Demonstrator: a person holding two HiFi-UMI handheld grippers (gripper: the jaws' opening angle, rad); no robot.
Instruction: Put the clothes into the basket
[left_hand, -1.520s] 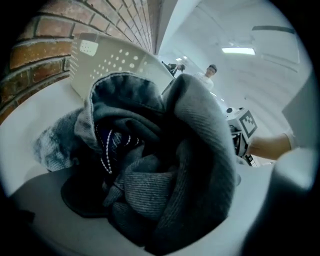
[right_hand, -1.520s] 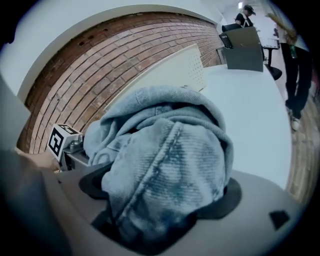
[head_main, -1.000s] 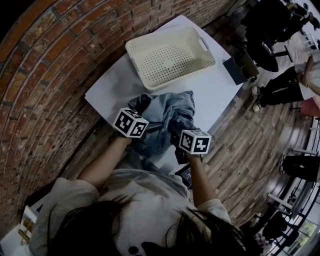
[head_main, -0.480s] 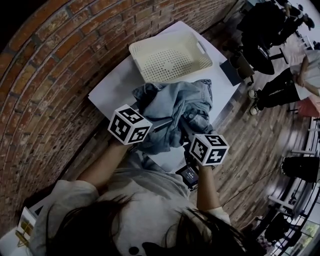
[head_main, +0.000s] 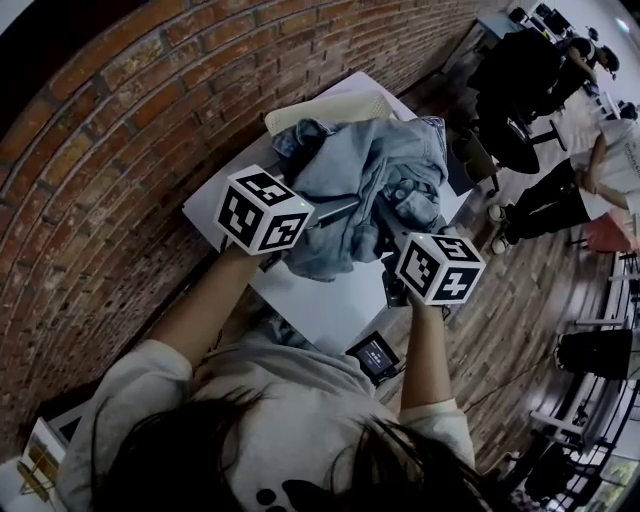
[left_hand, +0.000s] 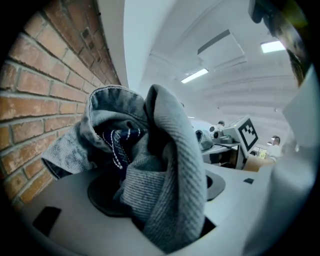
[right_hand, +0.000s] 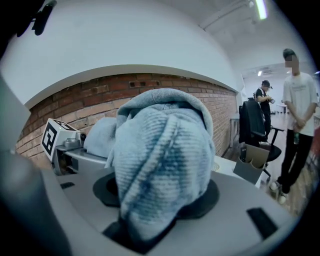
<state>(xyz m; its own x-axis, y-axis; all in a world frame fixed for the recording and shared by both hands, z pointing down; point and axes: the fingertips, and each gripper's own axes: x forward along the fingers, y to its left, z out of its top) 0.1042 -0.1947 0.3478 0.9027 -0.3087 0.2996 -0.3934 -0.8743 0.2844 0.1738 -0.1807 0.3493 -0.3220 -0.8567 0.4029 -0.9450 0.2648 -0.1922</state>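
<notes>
Denim garment has risen off the table, left gripper and right gripper both clamping it near the far-edge basket: carrying step, next lower in and release.

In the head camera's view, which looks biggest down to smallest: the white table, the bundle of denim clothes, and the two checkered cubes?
1. white table, largest in outline, though partly covered.
2. denim clothes.
3. left marker cube and right marker cube: they look alike, so they are not ranked. Both sit nearer the camera, which enlarges them.
</notes>
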